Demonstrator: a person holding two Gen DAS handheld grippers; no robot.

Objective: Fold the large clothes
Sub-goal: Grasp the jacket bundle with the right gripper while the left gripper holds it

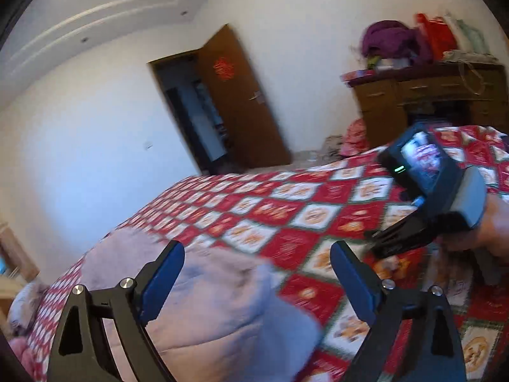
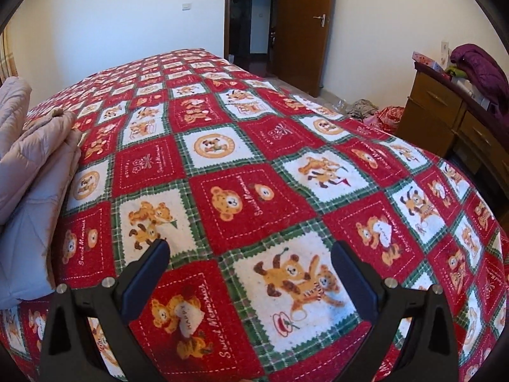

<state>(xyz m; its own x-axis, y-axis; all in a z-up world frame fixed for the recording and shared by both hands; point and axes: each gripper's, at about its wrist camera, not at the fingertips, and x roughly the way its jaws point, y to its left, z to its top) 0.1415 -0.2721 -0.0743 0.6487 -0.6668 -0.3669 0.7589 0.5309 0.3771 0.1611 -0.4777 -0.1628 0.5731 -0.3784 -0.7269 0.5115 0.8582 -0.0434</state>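
Observation:
A folded pale pink and grey padded garment (image 1: 203, 302) lies on the bed with the red bear-pattern blanket (image 1: 286, 210). My left gripper (image 1: 257, 254) is open and empty, hovering above the garment's right edge. The right gripper's body and camera (image 1: 426, 172) show at the right of the left wrist view, held in a hand. In the right wrist view my right gripper (image 2: 251, 251) is open and empty above the blanket (image 2: 254, 165). The folded garment (image 2: 35, 172) lies at the far left, apart from it.
A wooden dresser (image 2: 451, 117) with a purple coat (image 2: 480, 67) and boxes stands right of the bed. An open brown door (image 2: 305, 25) is at the far wall. Clothes lie on the floor (image 2: 375, 111) by the dresser.

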